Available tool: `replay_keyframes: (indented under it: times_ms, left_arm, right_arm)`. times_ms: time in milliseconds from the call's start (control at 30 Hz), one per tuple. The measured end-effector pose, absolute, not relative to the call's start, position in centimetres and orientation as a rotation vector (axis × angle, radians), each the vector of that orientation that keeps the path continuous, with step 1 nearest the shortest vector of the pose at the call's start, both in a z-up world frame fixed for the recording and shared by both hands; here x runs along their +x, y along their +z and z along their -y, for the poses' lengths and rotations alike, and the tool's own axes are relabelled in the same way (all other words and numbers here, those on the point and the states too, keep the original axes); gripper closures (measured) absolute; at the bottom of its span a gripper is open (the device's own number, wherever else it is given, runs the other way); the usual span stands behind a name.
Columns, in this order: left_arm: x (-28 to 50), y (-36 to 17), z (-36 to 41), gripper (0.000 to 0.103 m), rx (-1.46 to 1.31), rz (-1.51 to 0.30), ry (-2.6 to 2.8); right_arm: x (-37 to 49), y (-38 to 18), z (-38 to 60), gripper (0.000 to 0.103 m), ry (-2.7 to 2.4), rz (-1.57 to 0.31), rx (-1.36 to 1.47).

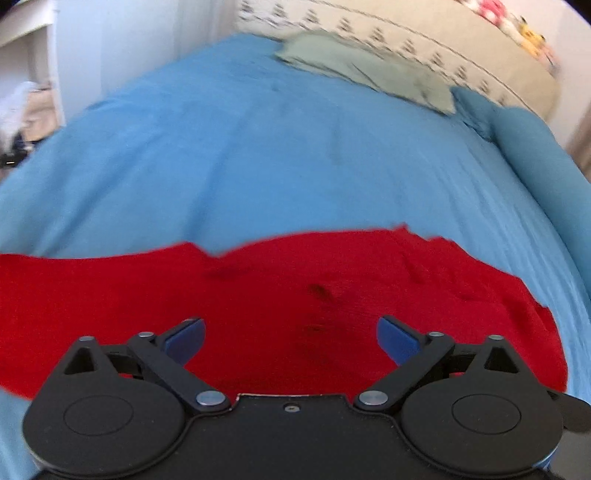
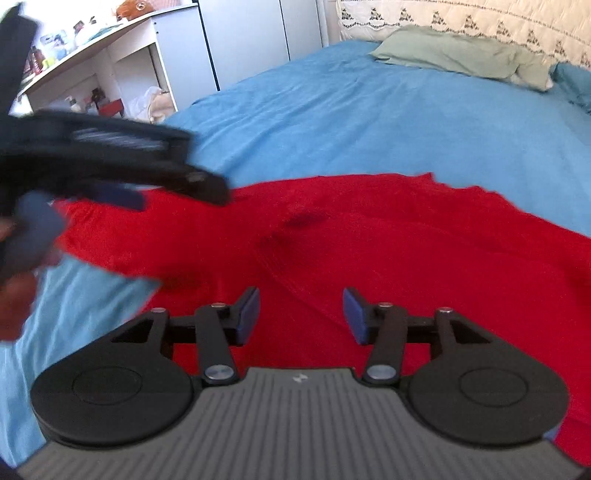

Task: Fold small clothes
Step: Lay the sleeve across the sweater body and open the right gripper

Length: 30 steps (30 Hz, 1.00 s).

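Observation:
A red garment (image 1: 280, 299) lies spread flat on the blue bedspread (image 1: 258, 155). It also shows in the right wrist view (image 2: 388, 251). My left gripper (image 1: 290, 338) hovers over the garment's near part, jaws wide open and empty. My right gripper (image 2: 301, 314) is over the garment too, open and empty. The left gripper also shows in the right wrist view (image 2: 122, 184), blurred, above the garment's left end.
A grey-green pillow (image 1: 365, 70) lies at the head of the bed, also in the right wrist view (image 2: 458, 55), before a cream patterned headboard (image 2: 480, 22). A white shelf unit (image 2: 103, 62) and wardrobe (image 2: 243, 37) stand left of the bed.

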<state>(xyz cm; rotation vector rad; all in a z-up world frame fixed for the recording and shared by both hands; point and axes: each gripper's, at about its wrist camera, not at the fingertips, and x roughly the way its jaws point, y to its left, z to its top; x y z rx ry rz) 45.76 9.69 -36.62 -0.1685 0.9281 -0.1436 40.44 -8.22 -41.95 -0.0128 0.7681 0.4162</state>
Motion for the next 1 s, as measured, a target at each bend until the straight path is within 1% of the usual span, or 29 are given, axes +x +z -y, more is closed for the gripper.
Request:
replay_keyframes:
  times_ms: [67,100,167,200,267,333,400,467,600,867,1000]
  left_arm:
    - [46.6,-37.5,-8.4,0.017,-0.164,-0.953,-0.161]
    - [47.0,-37.9,-7.9,0.019,-0.167,-0.966,-0.164]
    - [47.6,-38.8,-7.3,0.032,-0.184,-0.987,-0.16]
    - [48.0,-39.3,-7.1,0.036,-0.2,-1.006,-0.147]
    - [48.3,-39.9,-7.1,0.054,-0.233,-1.036,-0.142]
    - [48.4,-40.2,-7.0,0.06,-0.242,-1.042,-0.133]
    - [48.3,-40.3,-6.8,0.069,-0.218,-1.037,-0.123]
    - [48.4,-40.6,-6.8,0.097,-0.186,-1.05,-0.095]
    - [47.8,-40.2,-7.3,0.098,-0.188,-1.028,-0.079]
    - [44.3,-37.2,-8.2,0.099,-0.112,-0.927,-0.013]
    - [43.7,-38.2,-8.5,0.098,-0.065,-0.956,0.022]
  right_arm:
    - [39.3,-41.7,9.5,0.037,0.402,-0.768,-0.042]
    - [38.9,-41.6,10.0,0.037,0.393,-0.768,-0.054]
    - [38.3,-41.7,11.1,0.037,0.371,-0.778,-0.069]
    - [38.2,-41.8,11.6,0.037,0.359,-0.784,-0.067]
    - [38.3,-42.0,12.5,0.037,0.335,-0.8,-0.051]
    - [38.2,-42.2,13.4,0.037,0.309,-0.81,-0.029]
    - [38.2,-42.4,14.1,0.037,0.286,-0.818,-0.005]
    - [38.2,-42.6,14.8,0.037,0.27,-0.824,0.013]
    - [38.2,-42.8,15.3,0.037,0.254,-0.831,0.027]
    - [38.4,-42.5,15.7,0.037,0.257,-0.836,0.028]
    - [38.5,-42.6,15.9,0.037,0.26,-0.843,0.029]
